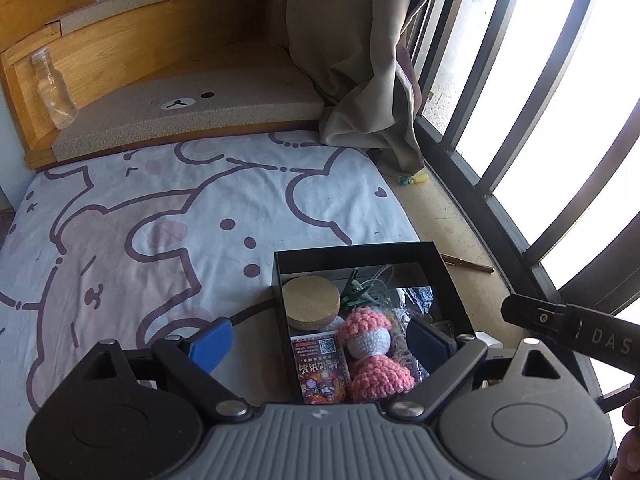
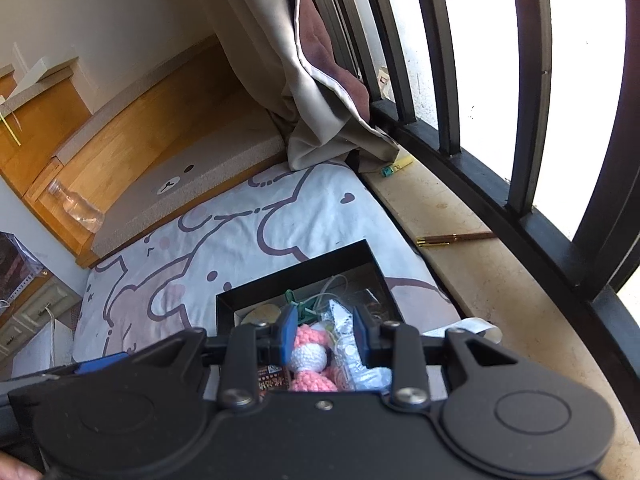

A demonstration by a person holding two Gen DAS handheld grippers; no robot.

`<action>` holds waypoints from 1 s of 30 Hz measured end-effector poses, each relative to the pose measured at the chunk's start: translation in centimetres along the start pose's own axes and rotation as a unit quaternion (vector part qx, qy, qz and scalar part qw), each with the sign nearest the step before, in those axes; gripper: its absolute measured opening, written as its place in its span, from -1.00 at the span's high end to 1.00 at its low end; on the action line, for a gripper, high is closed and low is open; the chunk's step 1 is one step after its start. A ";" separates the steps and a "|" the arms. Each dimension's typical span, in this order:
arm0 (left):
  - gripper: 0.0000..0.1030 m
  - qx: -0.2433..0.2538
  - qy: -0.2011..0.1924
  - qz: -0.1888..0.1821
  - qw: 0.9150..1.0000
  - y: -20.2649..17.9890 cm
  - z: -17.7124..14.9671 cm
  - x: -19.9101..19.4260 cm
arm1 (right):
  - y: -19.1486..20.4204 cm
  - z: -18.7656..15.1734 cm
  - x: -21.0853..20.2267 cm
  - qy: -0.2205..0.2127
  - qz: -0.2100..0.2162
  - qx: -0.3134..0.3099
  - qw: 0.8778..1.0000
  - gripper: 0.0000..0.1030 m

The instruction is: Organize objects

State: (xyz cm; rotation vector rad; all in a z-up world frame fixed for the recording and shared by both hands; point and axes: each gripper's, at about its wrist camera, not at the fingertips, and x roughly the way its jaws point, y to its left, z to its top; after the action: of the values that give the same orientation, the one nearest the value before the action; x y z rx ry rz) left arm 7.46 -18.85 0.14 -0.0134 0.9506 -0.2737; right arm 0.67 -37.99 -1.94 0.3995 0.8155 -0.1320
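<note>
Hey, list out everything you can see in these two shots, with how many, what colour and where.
Box: one, black, open, on the bed near the sill.
Crochet doll: one, pink and white, in the box.
Wooden disc: one, tan, box's far left corner.
Clip: one, green, at the box's far side.
Printed card: one, red, in the box beside the doll.
Bottle: one, clear, on the headboard ledge.
Pen: one, brown and gold, on the sill.
Curtain: one, beige, by the window bars.
Bedsheet: one, white with cartoon print.
Left claw: open, above the box.
Right claw: nearly shut, nothing visibly gripped.
</note>
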 end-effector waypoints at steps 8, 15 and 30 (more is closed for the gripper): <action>-0.81 0.017 -0.012 0.039 0.999 0.3 -0.7 -2.6 | 0.3 -1.2 -2.6 -0.010 -0.018 -0.035 0.999 0.34; -0.84 0.022 -0.022 0.063 0.998 1.3 -1.0 -4.5 | 0.3 -1.9 -3.9 -0.013 -0.052 -0.066 0.996 0.27; -0.97 0.036 -0.008 0.087 0.996 3.0 -2.4 -4.8 | 1.6 -3.3 -3.8 0.014 -0.109 -0.108 0.988 -0.53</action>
State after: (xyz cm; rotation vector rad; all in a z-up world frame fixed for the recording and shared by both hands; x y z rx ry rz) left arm 3.59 -14.60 2.24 0.1314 0.9187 -0.1466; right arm -3.76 -35.29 -0.75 0.1084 0.8897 -0.2391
